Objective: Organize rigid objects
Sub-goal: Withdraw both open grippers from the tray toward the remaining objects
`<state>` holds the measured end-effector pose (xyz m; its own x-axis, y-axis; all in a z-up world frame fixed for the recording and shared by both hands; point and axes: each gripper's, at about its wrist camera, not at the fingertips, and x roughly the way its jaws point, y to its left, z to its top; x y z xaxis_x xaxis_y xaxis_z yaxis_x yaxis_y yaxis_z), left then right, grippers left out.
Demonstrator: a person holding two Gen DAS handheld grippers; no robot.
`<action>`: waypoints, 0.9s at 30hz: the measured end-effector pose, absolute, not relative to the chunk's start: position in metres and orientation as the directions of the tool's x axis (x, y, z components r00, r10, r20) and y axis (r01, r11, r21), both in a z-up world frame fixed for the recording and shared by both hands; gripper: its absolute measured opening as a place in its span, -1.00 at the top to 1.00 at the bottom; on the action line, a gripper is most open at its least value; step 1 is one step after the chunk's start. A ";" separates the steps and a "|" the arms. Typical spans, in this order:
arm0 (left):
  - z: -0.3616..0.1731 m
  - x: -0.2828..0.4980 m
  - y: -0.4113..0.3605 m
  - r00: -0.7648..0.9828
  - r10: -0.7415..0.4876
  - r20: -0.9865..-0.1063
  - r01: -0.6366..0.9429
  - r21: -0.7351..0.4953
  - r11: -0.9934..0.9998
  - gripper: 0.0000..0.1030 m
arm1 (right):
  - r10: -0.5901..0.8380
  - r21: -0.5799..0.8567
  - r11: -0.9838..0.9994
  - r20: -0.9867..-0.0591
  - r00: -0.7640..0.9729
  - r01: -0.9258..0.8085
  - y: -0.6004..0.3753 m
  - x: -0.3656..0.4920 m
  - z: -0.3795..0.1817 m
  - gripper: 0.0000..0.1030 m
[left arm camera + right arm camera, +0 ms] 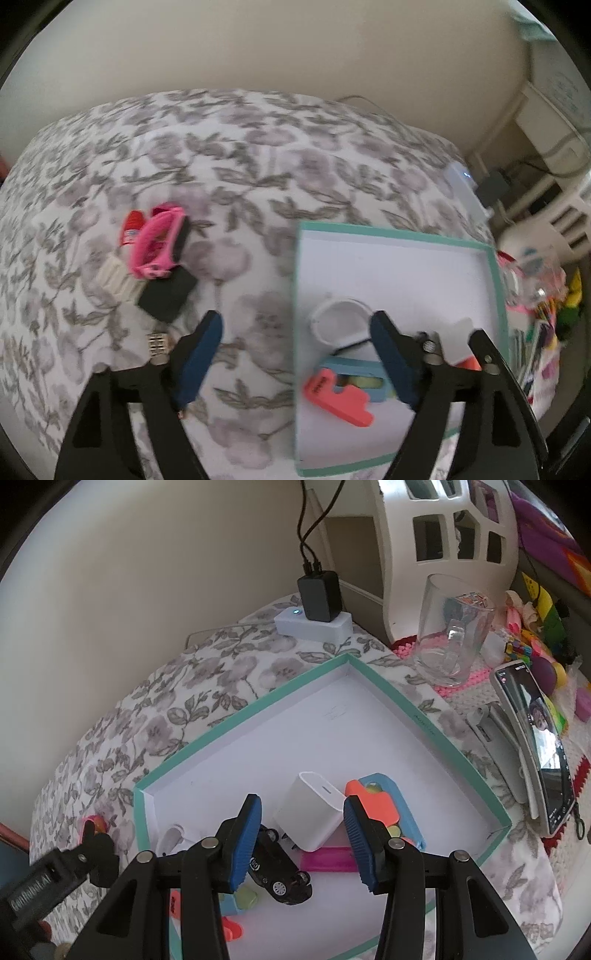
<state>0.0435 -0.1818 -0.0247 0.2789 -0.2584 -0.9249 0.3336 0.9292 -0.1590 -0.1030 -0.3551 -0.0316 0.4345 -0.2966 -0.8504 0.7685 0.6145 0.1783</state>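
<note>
A teal-rimmed white tray lies on the floral bedspread. In it are a white charger cube, a black toy car, a white ring, orange pieces and a blue piece. Left of the tray sit a pink item, a red tube, black blocks and a white ribbed piece. My left gripper is wide open over the tray's left rim, holding nothing. My right gripper hangs partly open over the cube and car, gripping neither.
A glass mug, a phone and toys stand right of the tray. A white power strip with a black adapter sits behind it by the wall. A small metal item lies near my left finger.
</note>
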 end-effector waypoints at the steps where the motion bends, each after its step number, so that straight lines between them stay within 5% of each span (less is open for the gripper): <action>1: -0.026 0.046 -0.177 0.287 -0.237 -0.928 0.308 -0.145 0.940 -0.69 | -0.295 0.178 0.618 -0.850 0.436 0.766 -0.354 -0.102 -0.032 0.03; 6: -0.032 0.053 -0.165 0.310 -0.151 -0.938 0.257 -0.071 0.964 -0.76 | -0.292 0.159 0.642 -0.854 0.430 0.750 -0.350 -0.098 -0.034 0.01; 8: -0.033 0.053 -0.164 0.315 -0.134 -0.940 0.253 -0.053 0.966 -0.88 | -0.296 0.144 0.647 -0.857 0.421 0.748 -0.348 -0.097 -0.036 -0.17; 18: -0.032 0.050 -0.166 0.326 -0.113 -0.939 0.273 -0.021 0.962 -0.90 | -0.301 0.104 0.660 -0.871 0.388 0.744 -0.347 -0.094 -0.043 -0.40; 21: -0.034 0.050 -0.167 0.321 -0.108 -0.941 0.275 -0.017 0.961 -0.90 | -0.309 0.093 0.660 -0.870 0.383 0.745 -0.347 -0.093 -0.044 -0.66; 27: -0.039 0.050 -0.166 0.305 -0.088 -0.948 0.274 -0.001 0.962 -0.90 | -0.313 0.087 0.664 -0.869 0.382 0.742 -0.347 -0.093 -0.045 -0.68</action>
<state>0.0500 -0.1655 -0.0388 0.3051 -0.0877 -0.9483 0.2742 0.9617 -0.0007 -0.0933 -0.3466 -0.0447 0.3821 -0.3133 -0.8694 0.7423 0.6644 0.0869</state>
